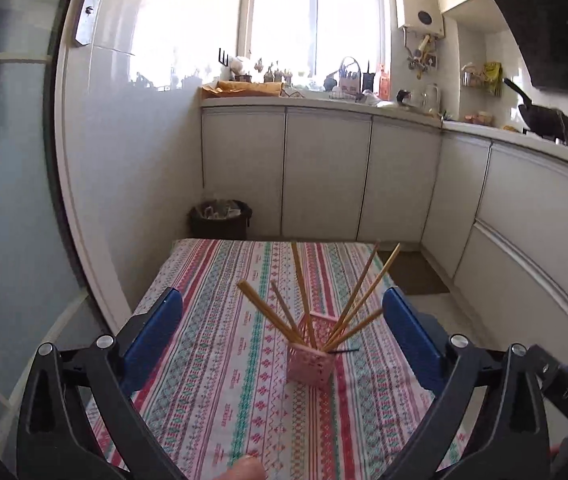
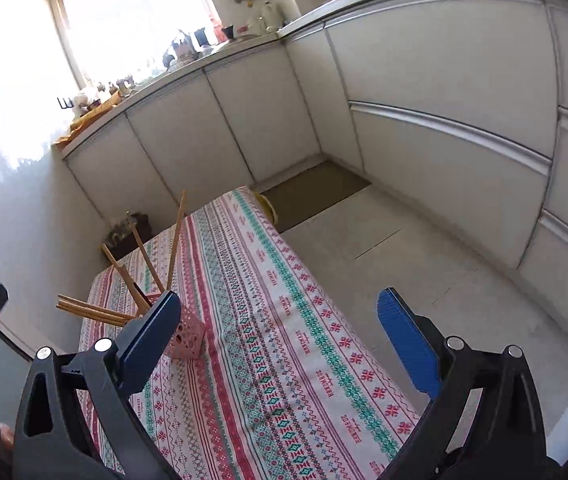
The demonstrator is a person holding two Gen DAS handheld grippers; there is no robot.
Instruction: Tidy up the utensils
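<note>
A small pink lattice holder stands upright on the patterned tablecloth. Several wooden chopsticks fan out of its top, and a thin dark stick pokes out at its right rim. My left gripper is open wide, its blue pads well apart on either side of the holder and touching nothing. In the right wrist view the holder and its chopsticks sit at the left, partly behind the left blue pad. My right gripper is open and empty above the cloth.
White cabinets run along the far side and the right. A dark waste bin stands beyond the table's far left corner. A brown floor mat lies past the table end. A glossy fridge door flanks the left. A fingertip shows at the bottom.
</note>
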